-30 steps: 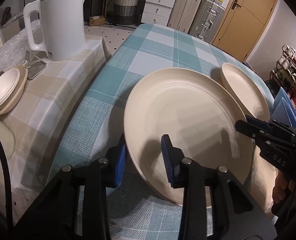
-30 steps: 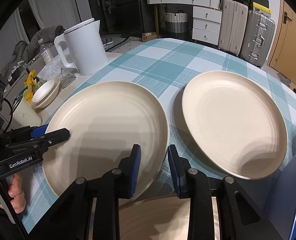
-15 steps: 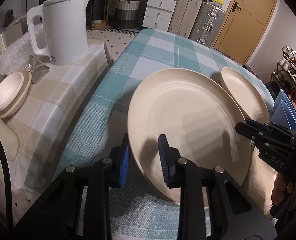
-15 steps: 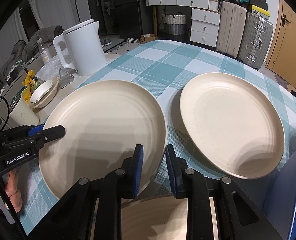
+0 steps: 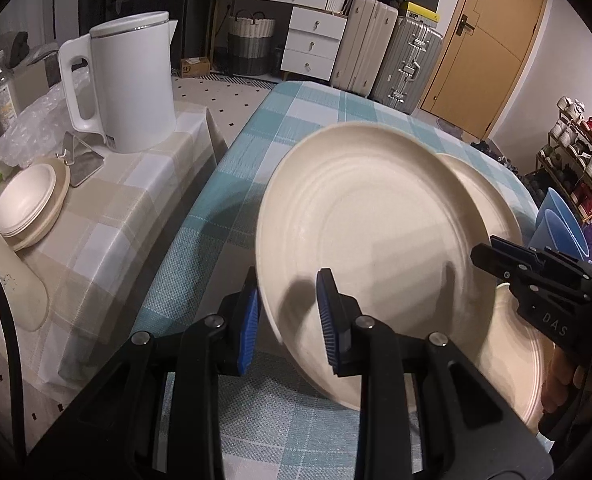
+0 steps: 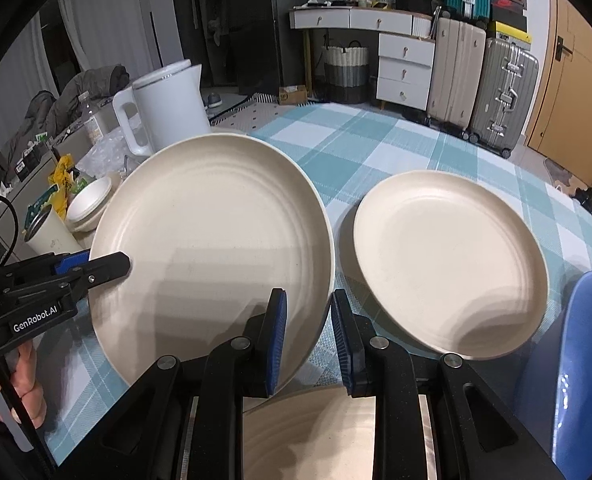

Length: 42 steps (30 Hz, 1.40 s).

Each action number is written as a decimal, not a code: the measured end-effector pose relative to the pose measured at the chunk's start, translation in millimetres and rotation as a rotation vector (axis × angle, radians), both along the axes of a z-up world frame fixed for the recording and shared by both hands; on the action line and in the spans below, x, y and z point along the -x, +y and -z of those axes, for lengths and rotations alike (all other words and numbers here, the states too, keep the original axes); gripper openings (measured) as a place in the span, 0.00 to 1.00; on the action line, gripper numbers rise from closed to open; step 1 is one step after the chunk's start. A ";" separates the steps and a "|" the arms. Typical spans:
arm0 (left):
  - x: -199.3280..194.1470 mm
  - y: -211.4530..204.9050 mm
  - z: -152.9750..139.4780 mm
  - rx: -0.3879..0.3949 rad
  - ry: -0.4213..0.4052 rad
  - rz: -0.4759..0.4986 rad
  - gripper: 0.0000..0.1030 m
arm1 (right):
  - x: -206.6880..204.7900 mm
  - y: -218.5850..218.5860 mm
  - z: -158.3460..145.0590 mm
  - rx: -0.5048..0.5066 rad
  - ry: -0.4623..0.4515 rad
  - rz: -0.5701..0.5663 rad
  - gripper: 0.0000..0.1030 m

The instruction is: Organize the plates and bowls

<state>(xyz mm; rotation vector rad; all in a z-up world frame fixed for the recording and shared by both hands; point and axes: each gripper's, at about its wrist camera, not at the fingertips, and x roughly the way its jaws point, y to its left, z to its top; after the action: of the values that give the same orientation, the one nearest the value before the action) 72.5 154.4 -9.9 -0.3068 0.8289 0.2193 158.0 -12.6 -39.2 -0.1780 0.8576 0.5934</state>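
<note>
Cream plate (image 5: 375,240), tilted, clamped at opposite rims by our left gripper (image 5: 290,320) and right gripper (image 6: 307,334), risks slipping out.

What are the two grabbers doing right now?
Left gripper: shut on the plate, lifting its edge.
Right gripper: shut on the same plate's rim.
</note>
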 end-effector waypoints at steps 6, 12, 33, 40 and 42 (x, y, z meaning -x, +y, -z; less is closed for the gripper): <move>4.3 -3.8 -9.1 -0.001 -0.019 0.010 0.24 | 6.2 -2.6 -11.3 0.004 -0.024 0.003 0.23; 6.6 -15.4 -16.9 -0.008 -0.031 0.035 0.24 | 15.0 -12.9 -21.2 -0.006 -0.045 0.018 0.23; 21.9 -74.3 -45.9 -0.041 -0.081 0.163 0.24 | 53.9 -73.0 -52.6 -0.060 -0.098 0.132 0.23; 26.7 -92.4 -49.9 -0.048 -0.080 0.208 0.24 | 68.3 -96.3 -55.0 -0.071 -0.097 0.173 0.23; 27.5 -96.6 -49.6 -0.052 -0.076 0.219 0.24 | 72.4 -102.7 -56.1 -0.084 -0.095 0.189 0.23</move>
<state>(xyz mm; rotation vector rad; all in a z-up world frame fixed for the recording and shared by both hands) 45.1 57.7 39.7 -0.1725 0.7738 0.0248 85.5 -115.3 16.9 -0.0470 0.7467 0.4397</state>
